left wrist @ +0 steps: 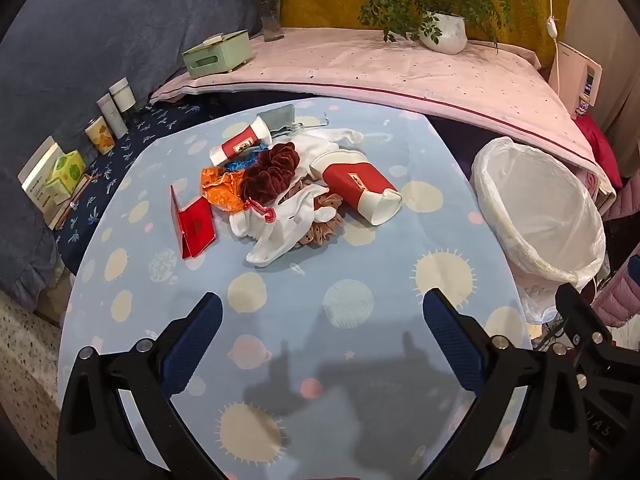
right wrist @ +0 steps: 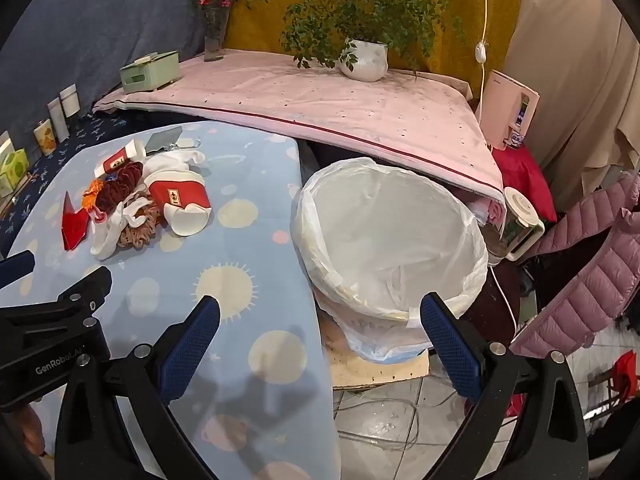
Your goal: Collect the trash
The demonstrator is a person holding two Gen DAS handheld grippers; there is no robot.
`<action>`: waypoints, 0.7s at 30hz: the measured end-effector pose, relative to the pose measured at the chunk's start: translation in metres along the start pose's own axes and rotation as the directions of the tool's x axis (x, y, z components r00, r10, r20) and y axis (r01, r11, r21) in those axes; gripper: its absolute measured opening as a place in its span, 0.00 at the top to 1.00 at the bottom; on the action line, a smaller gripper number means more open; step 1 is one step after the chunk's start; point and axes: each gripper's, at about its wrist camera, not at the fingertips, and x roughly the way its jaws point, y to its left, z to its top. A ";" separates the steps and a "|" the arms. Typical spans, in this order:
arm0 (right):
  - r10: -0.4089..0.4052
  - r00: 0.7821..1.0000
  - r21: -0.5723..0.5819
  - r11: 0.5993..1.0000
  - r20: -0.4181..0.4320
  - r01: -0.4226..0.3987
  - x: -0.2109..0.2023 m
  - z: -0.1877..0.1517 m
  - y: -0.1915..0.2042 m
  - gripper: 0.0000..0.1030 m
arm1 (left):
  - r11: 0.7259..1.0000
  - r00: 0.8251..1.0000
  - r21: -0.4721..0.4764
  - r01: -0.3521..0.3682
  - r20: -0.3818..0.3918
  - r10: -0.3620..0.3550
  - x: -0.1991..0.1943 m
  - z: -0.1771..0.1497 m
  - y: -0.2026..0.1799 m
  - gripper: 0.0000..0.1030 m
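Hovering spread and empty, left claw (left wrist: 322, 316) and right claw (right wrist: 320, 320) face the surface (left wrist: 304, 340). Mid-surface, cups (left wrist: 360, 188) lie tangled with gloves (left wrist: 280, 220) and scrunchies (left wrist: 272, 174): a careless pinch risks binning keepsakes. The lined bin (right wrist: 392, 232) stands beside, its loose liner prone to snagging.

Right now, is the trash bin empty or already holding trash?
Empty as far as visible: the trash bin shows only its white liner inside; its very bottom is partly hidden.
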 end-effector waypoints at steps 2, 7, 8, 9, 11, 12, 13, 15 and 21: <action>0.001 1.000 0.001 1.000 0.000 -0.001 0.000 0.000 0.000 0.07 | 1.000 1.000 0.003 0.008 0.003 -0.008 -0.001 0.000 0.000 0.07; -0.002 1.000 -0.002 1.000 -0.001 0.002 0.000 -0.001 -0.001 0.07 | 1.000 1.000 0.007 -0.008 0.010 0.008 -0.002 -0.003 -0.001 0.07; 0.004 1.000 0.002 1.000 -0.004 -0.004 0.001 0.000 -0.001 0.07 | 1.000 1.000 0.005 -0.011 0.013 0.011 -0.003 -0.004 -0.002 0.07; 0.004 1.000 0.001 1.000 -0.004 -0.004 0.001 -0.001 0.000 0.07 | 1.000 1.000 0.005 -0.011 0.015 0.011 -0.004 -0.004 -0.002 0.07; 0.006 1.000 -0.003 1.000 -0.004 -0.006 0.002 -0.002 0.002 0.07 | 1.000 1.000 0.003 -0.008 0.008 0.008 -0.005 -0.003 0.000 0.07; 0.007 1.000 -0.004 1.000 -0.005 -0.007 0.002 -0.002 0.004 0.07 | 1.000 1.000 0.002 -0.008 0.005 0.008 -0.005 -0.004 0.000 0.07; 0.008 1.000 -0.006 1.000 -0.005 -0.008 0.002 -0.003 0.005 0.07 | 1.000 1.000 -0.001 -0.007 0.002 0.008 -0.005 -0.004 0.000 0.07; 0.005 1.000 -0.003 1.000 -0.001 -0.005 -0.001 0.000 0.000 0.07 | 1.000 1.000 -0.004 -0.007 -0.001 0.007 -0.005 -0.004 0.000 0.07; 0.003 1.000 -0.003 1.000 0.002 -0.003 -0.001 -0.001 0.001 0.07 | 1.000 1.000 -0.011 -0.012 0.006 0.012 -0.006 -0.004 0.001 0.07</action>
